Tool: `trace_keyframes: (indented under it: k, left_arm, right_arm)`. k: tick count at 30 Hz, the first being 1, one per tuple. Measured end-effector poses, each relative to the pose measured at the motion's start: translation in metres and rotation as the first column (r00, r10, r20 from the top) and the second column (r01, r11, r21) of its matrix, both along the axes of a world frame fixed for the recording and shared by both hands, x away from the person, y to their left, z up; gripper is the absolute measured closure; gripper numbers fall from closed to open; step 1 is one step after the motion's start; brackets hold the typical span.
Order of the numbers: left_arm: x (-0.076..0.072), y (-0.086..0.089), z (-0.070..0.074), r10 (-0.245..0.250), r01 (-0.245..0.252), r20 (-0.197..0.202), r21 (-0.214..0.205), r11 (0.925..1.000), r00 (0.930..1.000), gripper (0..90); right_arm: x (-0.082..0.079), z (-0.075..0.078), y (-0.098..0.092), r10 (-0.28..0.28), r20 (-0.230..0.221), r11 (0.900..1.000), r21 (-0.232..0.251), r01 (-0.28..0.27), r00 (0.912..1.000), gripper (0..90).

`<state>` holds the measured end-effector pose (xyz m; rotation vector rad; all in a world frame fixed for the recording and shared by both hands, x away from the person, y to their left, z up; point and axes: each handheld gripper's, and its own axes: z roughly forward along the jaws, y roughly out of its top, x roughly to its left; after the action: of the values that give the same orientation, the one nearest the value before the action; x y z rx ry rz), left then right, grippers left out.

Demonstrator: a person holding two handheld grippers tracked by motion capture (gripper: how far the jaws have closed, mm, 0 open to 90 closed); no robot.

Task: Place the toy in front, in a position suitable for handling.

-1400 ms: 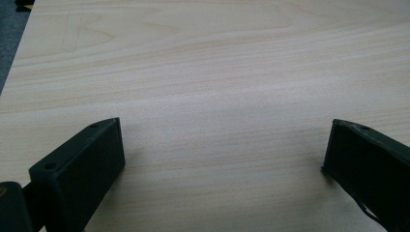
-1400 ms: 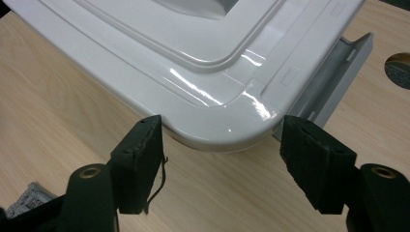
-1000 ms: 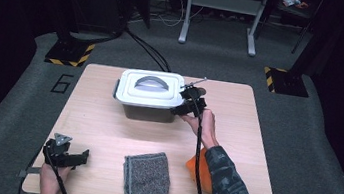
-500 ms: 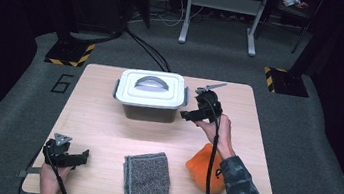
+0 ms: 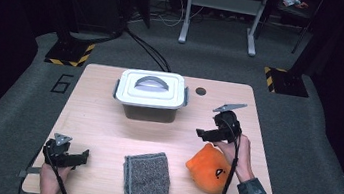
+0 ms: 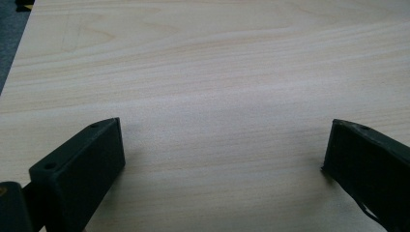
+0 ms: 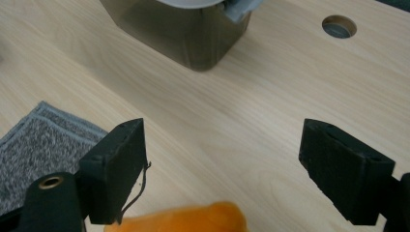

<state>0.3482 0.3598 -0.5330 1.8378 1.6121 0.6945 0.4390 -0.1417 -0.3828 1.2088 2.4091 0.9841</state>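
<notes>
Leaving: right gripper point(image 5: 201, 134) is away from the lidded box point(image 5: 150, 95), now above the orange plush point(image 5: 211, 168).
Jaws: just opening, released, nothing between.
Left gripper point(image 5: 82, 156): released, idle.

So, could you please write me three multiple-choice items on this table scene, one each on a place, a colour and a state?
1. Where does the grey cloth lie?
A. On the box lid
B. Between the left gripper and the orange plush toy
C. On the floor

2. What colour is the handle on the lidded storage box?
A. Grey
B. Orange
C. Red

3. How is the right gripper?
A. Shut on the toy
B. Shut on the cloth
C. Open, nothing between its fingers

Answers: 1 B, the high view shows it at the near edge between them. 2 A, a grey arch on the white lid. 3 C, bare table shows between them.
</notes>
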Motion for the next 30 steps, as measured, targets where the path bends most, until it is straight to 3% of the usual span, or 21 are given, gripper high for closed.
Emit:
trace_keyframes:
  k: [7,15,19,30]
  left_arm:
    - [0.000,0.000,0.000,0.000,0.000,-0.001,0.001,1.0000,1.0000,0.2]
    - [0.000,0.000,0.000,0.000,0.000,0.000,-0.001,1.0000,1.0000,0.2]
    - [0.000,0.000,0.000,0.000,0.000,-0.001,0.001,1.0000,1.0000,0.2]
    - [0.000,0.000,0.000,0.001,-0.001,0.000,-0.001,1.0000,1.0000,0.2]
  right_arm:
    - [-0.021,-0.007,-0.013,-0.024,-0.001,0.9997,-0.007,0.024,0.9997,16.4]
    - [-0.058,-0.022,-0.030,-0.082,-0.007,0.9966,-0.008,0.082,0.9966,16.4]
    - [-0.072,-0.028,-0.036,-0.114,-0.016,0.9934,0.014,0.114,0.9934,16.4]
    - [-0.095,-0.050,-0.038,-0.136,-0.041,0.9907,0.005,0.136,0.9899,16.2]
